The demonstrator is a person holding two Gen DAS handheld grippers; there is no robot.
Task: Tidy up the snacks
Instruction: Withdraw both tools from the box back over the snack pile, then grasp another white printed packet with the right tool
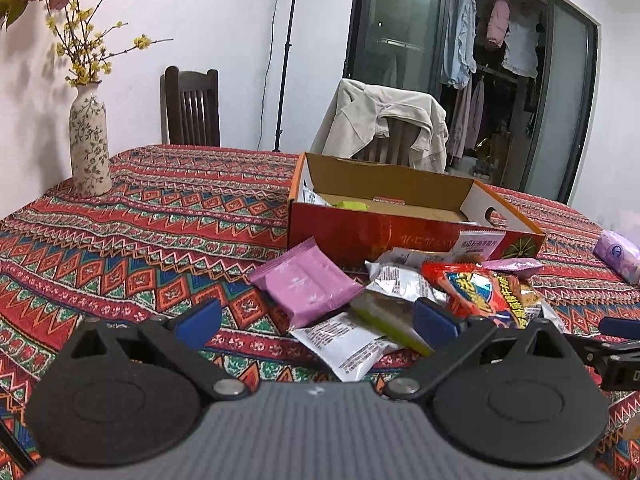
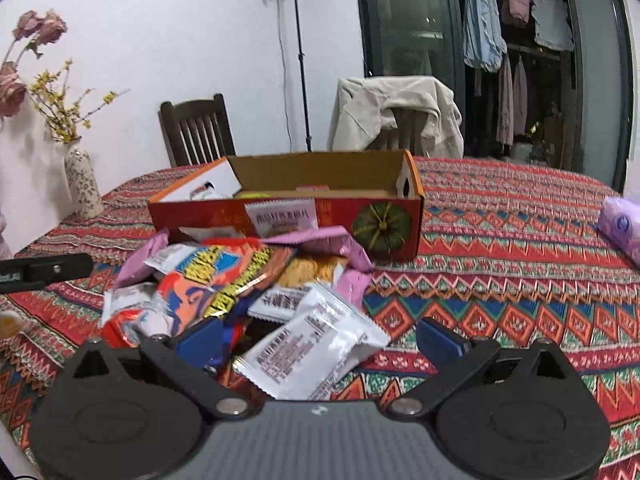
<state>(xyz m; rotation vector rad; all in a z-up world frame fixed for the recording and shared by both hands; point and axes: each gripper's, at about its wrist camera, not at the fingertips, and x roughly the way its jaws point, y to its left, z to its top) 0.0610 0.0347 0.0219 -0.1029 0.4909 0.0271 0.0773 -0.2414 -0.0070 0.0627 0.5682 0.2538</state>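
Before the red box [image 2: 288,216], both tongs [image 1: 316,318] [image 2: 318,340] gape empty over the snack pile [image 2: 240,276]

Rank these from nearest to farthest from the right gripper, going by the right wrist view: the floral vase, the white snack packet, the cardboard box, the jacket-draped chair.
1. White snack packet, lying between the open fingers of the right gripper.
2. Cardboard box, straight ahead behind the snack pile.
3. Floral vase, far left on the table.
4. Jacket-draped chair, beyond the table's far edge.

Patterned tablecloth [image 1: 160,240] — flower vase [image 1: 89,140], jacket-draped chair [image 1: 388,124], purple tissue pack [image 1: 618,254].
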